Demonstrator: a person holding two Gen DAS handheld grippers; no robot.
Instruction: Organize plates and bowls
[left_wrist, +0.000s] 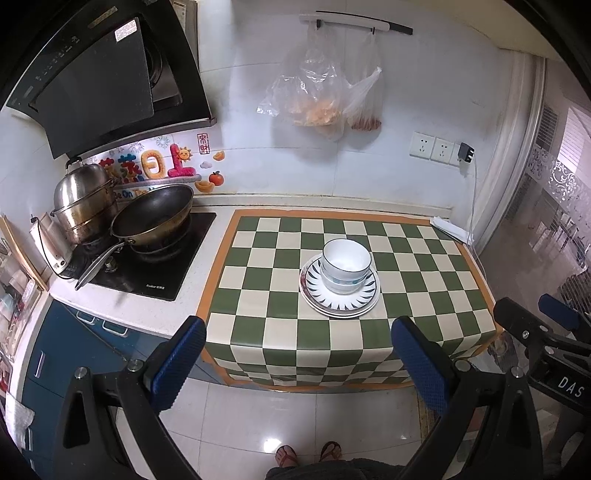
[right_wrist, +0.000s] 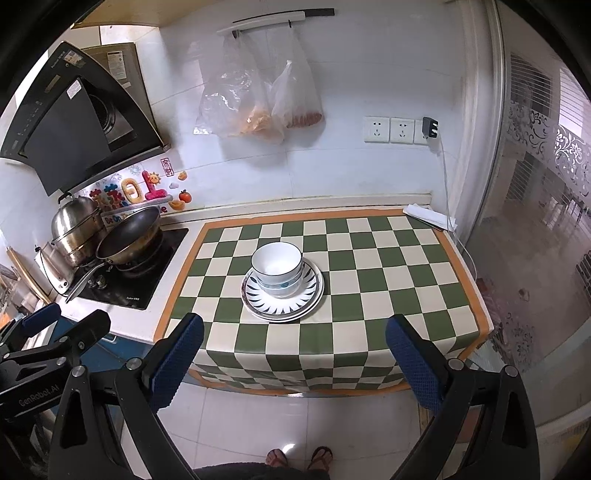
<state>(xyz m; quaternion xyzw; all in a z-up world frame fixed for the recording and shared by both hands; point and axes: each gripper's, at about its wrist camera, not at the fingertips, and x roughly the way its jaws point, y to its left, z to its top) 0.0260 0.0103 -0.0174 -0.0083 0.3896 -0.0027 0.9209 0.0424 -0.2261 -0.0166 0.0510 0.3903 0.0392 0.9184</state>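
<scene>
White bowls with a dark rim (left_wrist: 345, 269) are nested in a stack on stacked plates with a dark leaf pattern (left_wrist: 340, 304), in the middle of the green and cream checked counter (left_wrist: 258, 295). The same bowls (right_wrist: 277, 271) and plates (right_wrist: 282, 301) show in the right wrist view on the counter (right_wrist: 369, 295). My left gripper (left_wrist: 299, 354) is open and empty, held back off the counter's front edge. My right gripper (right_wrist: 295, 350) is open and empty, also back from the edge. The right gripper shows at the left wrist view's right edge (left_wrist: 535, 325).
A wok (left_wrist: 151, 218) and a steel steamer pot (left_wrist: 83, 203) sit on the black hob (left_wrist: 159, 273) to the left. Plastic bags (left_wrist: 325, 92) hang on the wall. A power strip (left_wrist: 448, 225) lies at the counter's back right. A glass door (right_wrist: 535, 240) stands to the right.
</scene>
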